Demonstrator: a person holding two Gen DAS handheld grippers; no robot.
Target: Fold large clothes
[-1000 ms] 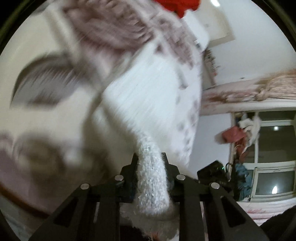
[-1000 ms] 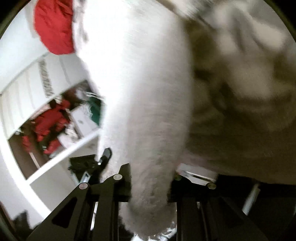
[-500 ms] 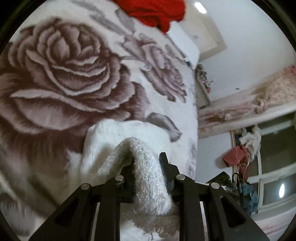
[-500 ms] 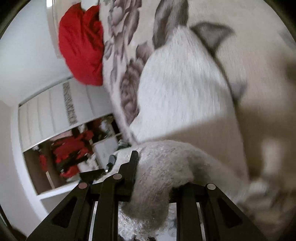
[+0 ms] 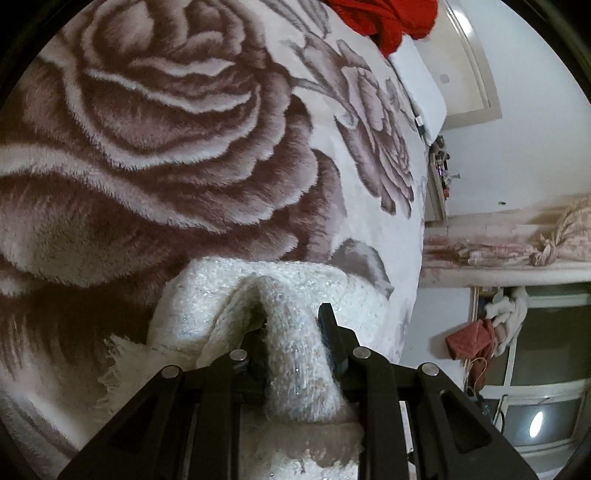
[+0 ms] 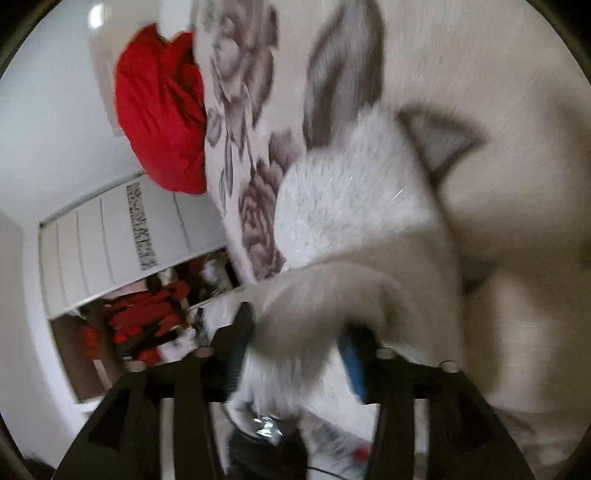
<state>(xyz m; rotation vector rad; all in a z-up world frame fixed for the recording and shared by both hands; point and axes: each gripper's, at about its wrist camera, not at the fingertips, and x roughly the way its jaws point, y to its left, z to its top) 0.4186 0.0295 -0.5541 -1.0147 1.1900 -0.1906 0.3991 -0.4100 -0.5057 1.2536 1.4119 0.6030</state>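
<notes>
A fluffy white knit garment (image 5: 295, 295) with silver sparkle lies on a bed blanket (image 5: 166, 147) printed with large mauve roses. My left gripper (image 5: 291, 325) is shut on a raised fold of the garment, low over the blanket. In the right wrist view the same garment (image 6: 351, 203) lies spread on the blanket (image 6: 498, 92). My right gripper (image 6: 295, 332) still has a bunch of it between its fingers, and the jaws stand wider apart than before. That view is motion-blurred.
A red bundle of cloth (image 5: 384, 18) (image 6: 162, 110) sits at the far end of the bed. A wardrobe (image 6: 129, 295) with red clothes stands beyond the bed edge. A window and hanging clothes (image 5: 480, 332) are to the right.
Both grippers lowered the hanging garment onto the blanket. It now lies spread instead of dangling. The right jaws have widened around the fabric.
</notes>
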